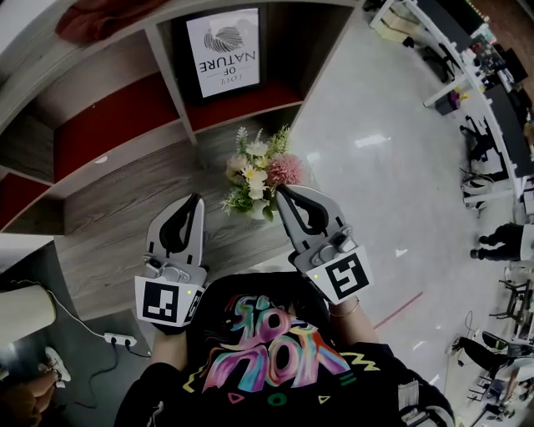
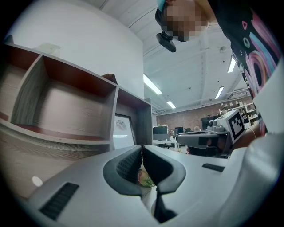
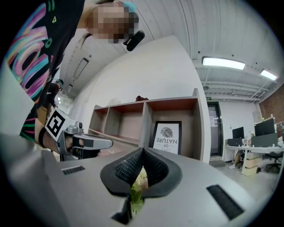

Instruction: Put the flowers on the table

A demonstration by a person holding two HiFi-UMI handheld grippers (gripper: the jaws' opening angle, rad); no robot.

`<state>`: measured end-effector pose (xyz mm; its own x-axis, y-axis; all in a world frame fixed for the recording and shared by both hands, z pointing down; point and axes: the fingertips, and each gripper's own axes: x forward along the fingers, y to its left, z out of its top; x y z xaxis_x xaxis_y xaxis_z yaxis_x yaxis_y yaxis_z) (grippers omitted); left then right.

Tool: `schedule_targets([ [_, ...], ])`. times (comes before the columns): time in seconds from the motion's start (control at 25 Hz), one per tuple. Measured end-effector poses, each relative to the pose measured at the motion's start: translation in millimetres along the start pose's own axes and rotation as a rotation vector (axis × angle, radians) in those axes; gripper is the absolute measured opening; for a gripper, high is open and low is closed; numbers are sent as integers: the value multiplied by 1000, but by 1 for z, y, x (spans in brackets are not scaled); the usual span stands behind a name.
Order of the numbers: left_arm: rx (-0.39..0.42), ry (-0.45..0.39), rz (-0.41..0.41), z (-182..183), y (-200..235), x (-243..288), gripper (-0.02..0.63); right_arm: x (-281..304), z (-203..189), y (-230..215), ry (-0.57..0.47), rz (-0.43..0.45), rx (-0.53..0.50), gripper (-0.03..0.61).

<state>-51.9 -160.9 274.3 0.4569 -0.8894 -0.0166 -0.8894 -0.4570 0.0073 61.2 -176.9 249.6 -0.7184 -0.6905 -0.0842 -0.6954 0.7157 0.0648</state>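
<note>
A small bouquet of flowers (image 1: 257, 173), pink, white and yellow with green leaves, stands upright on the wooden table (image 1: 117, 229) near its right edge. My left gripper (image 1: 198, 198) is held level to the left of the bouquet, apart from it, jaws shut and empty. My right gripper (image 1: 279, 190) has its tips at the bouquet's lower right side, and its jaws are shut tip to tip. In the left gripper view the pads meet at the left gripper (image 2: 142, 147), with flowers (image 2: 146, 179) showing beyond. In the right gripper view, flowers (image 3: 138, 184) show past the closed right gripper (image 3: 143, 150).
A shelf unit (image 1: 167, 58) rises behind the table, holding a framed leaf print (image 1: 224, 52). A dark red cloth (image 1: 100, 17) lies on top. A power strip (image 1: 121, 339) lies on the floor at left. Desks and a person (image 1: 501, 238) occupy the far right.
</note>
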Motion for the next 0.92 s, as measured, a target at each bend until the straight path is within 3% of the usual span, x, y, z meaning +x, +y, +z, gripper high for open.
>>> schedule_targets([
  [0.92, 22, 2, 22, 0, 1, -8, 28, -10, 0, -7, -1, -22, -14, 14],
])
